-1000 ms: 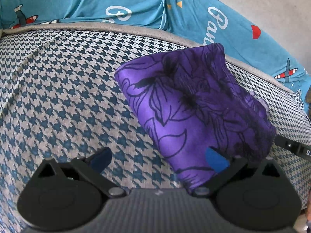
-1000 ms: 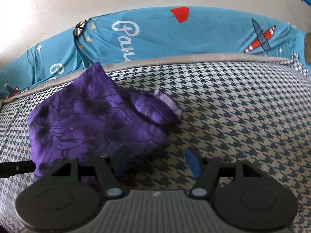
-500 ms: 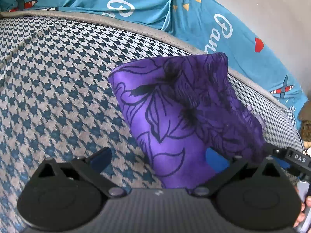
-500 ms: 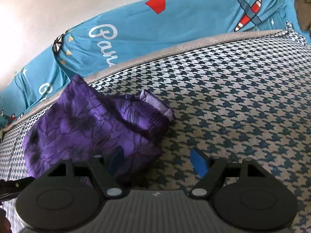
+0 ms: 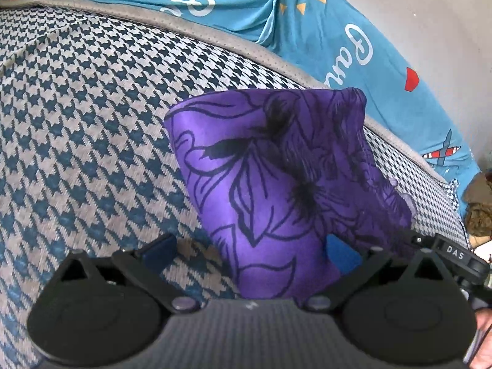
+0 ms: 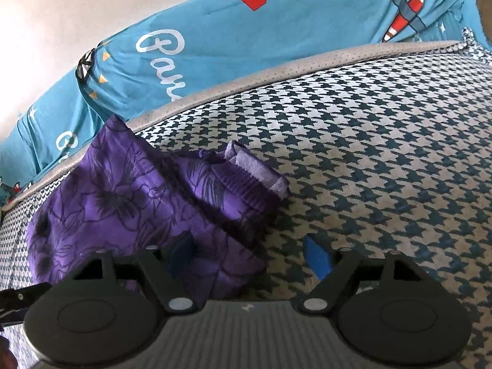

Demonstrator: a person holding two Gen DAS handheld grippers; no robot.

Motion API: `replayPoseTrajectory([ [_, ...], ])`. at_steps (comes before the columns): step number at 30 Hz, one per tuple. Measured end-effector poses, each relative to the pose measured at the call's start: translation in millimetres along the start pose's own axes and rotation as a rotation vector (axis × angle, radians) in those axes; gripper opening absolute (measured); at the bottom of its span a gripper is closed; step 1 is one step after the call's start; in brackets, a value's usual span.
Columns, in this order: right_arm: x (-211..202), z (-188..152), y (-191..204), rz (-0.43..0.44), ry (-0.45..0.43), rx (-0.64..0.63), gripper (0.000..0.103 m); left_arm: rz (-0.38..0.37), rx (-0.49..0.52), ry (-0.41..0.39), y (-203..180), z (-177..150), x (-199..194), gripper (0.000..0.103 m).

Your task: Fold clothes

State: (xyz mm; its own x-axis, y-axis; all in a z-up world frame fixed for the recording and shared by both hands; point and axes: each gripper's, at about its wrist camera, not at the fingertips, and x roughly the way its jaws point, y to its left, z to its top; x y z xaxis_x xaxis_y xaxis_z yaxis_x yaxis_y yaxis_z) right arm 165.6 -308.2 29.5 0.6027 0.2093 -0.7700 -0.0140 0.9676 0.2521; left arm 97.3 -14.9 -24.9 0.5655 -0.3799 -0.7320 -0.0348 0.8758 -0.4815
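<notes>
Both wrist cameras look low and close at the purple garment [image 5: 276, 184], from opposite sides.

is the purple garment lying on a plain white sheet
No, the purple garment lies folded on a blue and white houndstooth cover, with a turquoise printed cloth behind it.

Blue-and-white houndstooth cover [image 5: 92, 117] spreads wide across the bed, a grey piped edge [image 6: 276, 73] running along its far side. Beyond it hangs a teal sheet [image 6: 230, 30] printed with white script, a red shape and aeroplanes, against a pale wall [image 5: 430, 15].
</notes>
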Motion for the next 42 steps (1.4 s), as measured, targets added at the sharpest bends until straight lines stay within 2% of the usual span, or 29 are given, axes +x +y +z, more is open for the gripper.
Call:
replayPoseTrajectory([
  [6,9,3,-1,0.024,0.003,0.014,0.087,-0.022,-0.003,0.002,-3,11,7,0.103],
  [13,16,4,8,0.066,0.007,-0.012,0.089,-0.031,0.017,-0.012,-12,19,14,0.103],
  [17,19,3,16,0.118,0.01,-0.034,0.086,-0.035,0.043,-0.02,-17,20,20,0.103],
  [19,19,2,19,0.156,0.021,-0.04,0.079,-0.046,0.05,-0.02,-18,20,22,0.103],
  [21,17,2,22,0.189,0.031,-0.04,0.078,-0.048,0.048,-0.024,-19,21,23,0.103],
  [28,17,2,18,0.187,0.028,-0.042,0.07,-0.045,0.07,-0.03,-21,17,23,0.103],
  [36,21,-3,21,0.164,0.003,-0.064,0.07,-0.031,0.088,-0.052,-27,18,31,0.103],
  [38,22,-6,25,0.148,-0.01,-0.076,0.067,-0.027,0.098,-0.058,-30,18,32,0.103],
  [41,21,-7,31,0.151,-0.014,-0.105,0.044,-0.02,0.108,-0.071,-33,16,31,0.102],
  [42,21,-7,32,0.16,-0.012,-0.108,0.033,-0.014,0.114,-0.075,-34,15,30,0.1],
])
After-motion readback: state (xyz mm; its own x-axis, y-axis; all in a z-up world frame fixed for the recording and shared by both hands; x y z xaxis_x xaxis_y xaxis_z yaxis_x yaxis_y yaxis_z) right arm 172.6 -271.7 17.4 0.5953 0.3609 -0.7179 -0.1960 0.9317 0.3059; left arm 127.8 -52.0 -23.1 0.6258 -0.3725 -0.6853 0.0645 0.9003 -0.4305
